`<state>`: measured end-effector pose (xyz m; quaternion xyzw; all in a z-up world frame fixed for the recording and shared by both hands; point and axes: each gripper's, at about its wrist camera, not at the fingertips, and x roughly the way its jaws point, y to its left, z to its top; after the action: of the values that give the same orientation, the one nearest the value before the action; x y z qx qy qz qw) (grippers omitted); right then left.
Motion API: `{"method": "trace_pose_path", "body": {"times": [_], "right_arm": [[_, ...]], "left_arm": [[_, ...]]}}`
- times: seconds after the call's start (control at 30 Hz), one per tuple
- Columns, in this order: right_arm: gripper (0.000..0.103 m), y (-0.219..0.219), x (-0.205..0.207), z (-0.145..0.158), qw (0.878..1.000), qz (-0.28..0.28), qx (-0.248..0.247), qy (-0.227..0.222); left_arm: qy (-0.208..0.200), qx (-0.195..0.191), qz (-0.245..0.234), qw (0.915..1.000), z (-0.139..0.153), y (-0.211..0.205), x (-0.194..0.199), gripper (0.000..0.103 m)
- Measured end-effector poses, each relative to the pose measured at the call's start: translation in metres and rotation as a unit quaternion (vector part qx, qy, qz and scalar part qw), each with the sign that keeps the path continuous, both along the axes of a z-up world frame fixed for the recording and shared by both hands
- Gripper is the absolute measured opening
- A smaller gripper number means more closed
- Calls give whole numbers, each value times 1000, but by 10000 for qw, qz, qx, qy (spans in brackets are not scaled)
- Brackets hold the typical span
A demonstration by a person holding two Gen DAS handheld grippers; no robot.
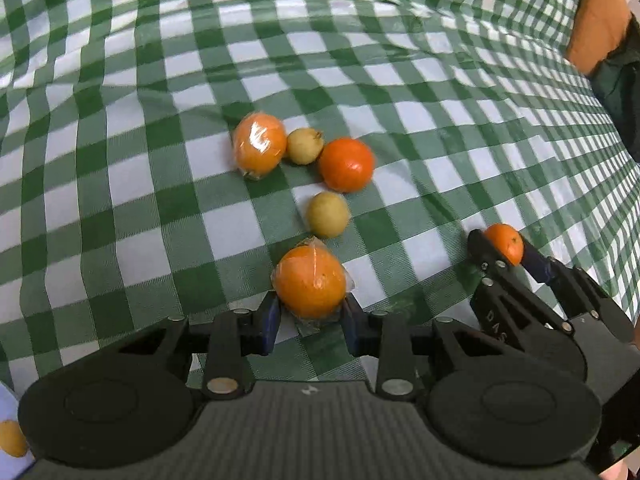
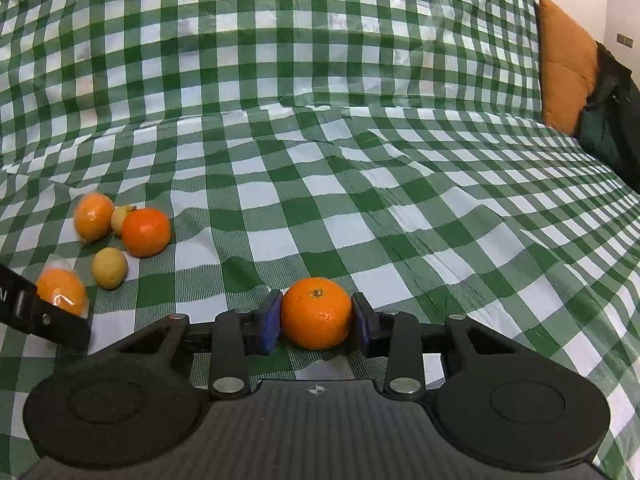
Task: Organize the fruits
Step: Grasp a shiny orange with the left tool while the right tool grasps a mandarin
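Observation:
My left gripper is shut on a plastic-wrapped orange low over the green checked cloth. My right gripper is shut on a bare tangerine; it also shows in the left wrist view, to the right of the left gripper. Beyond the left gripper lie a yellow-green fruit, a deep orange tangerine, a second small yellow-green fruit and another wrapped orange. The same group shows in the right wrist view at the left, around the tangerine.
The green and white checked cloth covers the whole surface and rises at the back. An orange cushion and a dark bag stand at the far right. A white object with a yellow fruit shows at the lower left corner.

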<state>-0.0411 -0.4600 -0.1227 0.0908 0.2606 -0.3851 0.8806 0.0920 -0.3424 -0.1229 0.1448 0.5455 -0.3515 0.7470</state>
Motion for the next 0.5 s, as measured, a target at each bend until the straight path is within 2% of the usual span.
{"method": "trace_pose_path", "body": {"times": [0.07,0.23,0.33,0.4,0.43,0.47,0.5], "right_arm": [[39,-2,1,-2,10000,3,1,18],[39,3,0,-3,10000,10,-17,46],[39,4,0,-1,10000,31,-6,49],[39,4,0,0,10000,55,-10,57],[39,4,0,0,10000,56,-7,54],[39,4,0,0,10000,63,-2,52],[39,4,0,0,10000,65,3,49]], "left_arm": [[128,-95,94,9998,-1,-3,6,42],[354,-226,320,9986,1,-9,21,43],[321,-216,289,9988,1,-10,21,43],[255,-188,241,9992,1,-12,18,47],[291,-219,239,9990,1,-12,18,57],[338,-232,278,9988,0,-14,18,73],[328,-229,367,9985,0,-14,19,78]]}}
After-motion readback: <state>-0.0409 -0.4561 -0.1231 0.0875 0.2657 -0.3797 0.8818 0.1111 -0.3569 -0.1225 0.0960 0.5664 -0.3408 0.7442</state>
